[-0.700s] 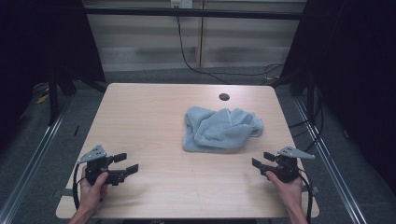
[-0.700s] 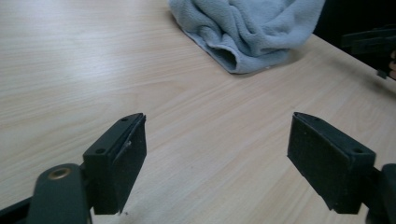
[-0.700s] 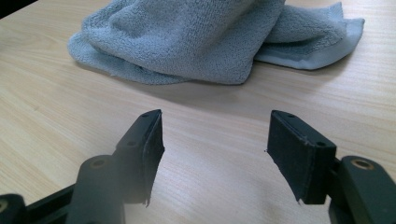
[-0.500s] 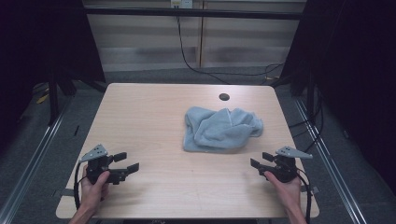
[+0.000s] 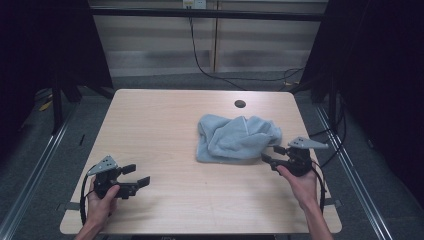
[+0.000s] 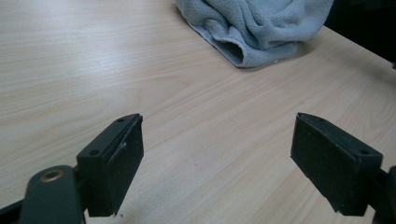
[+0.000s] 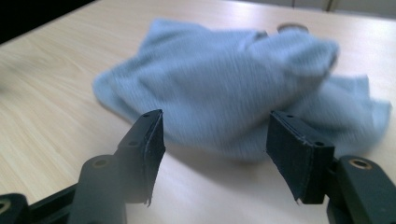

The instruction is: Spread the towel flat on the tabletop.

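Observation:
A crumpled light-blue towel point(image 5: 237, 137) lies right of the middle of the wooden table point(image 5: 160, 125). My right gripper point(image 5: 270, 154) is at the towel's near right edge, jaws open and pointing at it, with nothing between them. In the right gripper view the towel point(image 7: 233, 74) lies blurred just beyond the open right gripper point(image 7: 215, 154). My left gripper point(image 5: 137, 175) rests low near the front left of the table, open and holding nothing. In the left gripper view the left gripper point(image 6: 217, 163) stands wide over bare wood, and the towel point(image 6: 261, 23) lies far off.
A small round hole point(image 5: 240, 104) sits in the tabletop behind the towel. Black cables point(image 5: 210, 70) hang behind the table. Metal rails point(image 5: 45, 150) run along both sides of the table on the floor.
My right gripper has moved forward and left from the front right corner up to the towel's edge. The left gripper and the towel have stayed put.

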Motion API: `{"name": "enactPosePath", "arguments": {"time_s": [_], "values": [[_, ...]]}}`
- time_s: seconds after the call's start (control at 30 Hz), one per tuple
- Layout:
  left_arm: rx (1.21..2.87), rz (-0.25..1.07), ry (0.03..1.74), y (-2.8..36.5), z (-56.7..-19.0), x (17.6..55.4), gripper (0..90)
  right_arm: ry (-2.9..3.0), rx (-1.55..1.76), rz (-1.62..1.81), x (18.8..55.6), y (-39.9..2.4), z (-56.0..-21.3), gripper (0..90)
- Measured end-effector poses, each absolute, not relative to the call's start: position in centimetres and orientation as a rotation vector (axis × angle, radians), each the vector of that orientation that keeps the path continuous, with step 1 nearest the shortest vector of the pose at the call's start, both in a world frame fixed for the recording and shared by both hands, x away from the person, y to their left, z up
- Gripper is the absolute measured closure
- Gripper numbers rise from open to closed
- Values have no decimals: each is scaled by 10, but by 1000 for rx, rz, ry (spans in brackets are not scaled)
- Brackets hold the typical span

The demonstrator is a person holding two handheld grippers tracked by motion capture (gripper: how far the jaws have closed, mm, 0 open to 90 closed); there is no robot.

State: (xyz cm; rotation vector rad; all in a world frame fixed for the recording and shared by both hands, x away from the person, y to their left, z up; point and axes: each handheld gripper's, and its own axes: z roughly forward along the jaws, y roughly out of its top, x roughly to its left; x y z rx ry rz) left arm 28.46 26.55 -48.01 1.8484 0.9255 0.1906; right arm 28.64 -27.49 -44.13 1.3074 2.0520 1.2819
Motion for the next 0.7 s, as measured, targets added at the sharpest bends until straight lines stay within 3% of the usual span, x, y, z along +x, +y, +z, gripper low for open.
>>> {"name": "enactPosePath", "arguments": {"time_s": [0.2, 0.4, 0.7], "values": [[1860, 173, 921, 265, -482, 289, 168, 2092, 1265, 1256, 321, -264, -420, 334], [1856, 167, 927, 265, -483, 290, 169, 2084, 1260, 1261, 346, -260, -420, 289], [1866, 157, 926, 265, -484, 291, 173, 2206, 1315, 1133, 380, -237, -465, 182]]}}
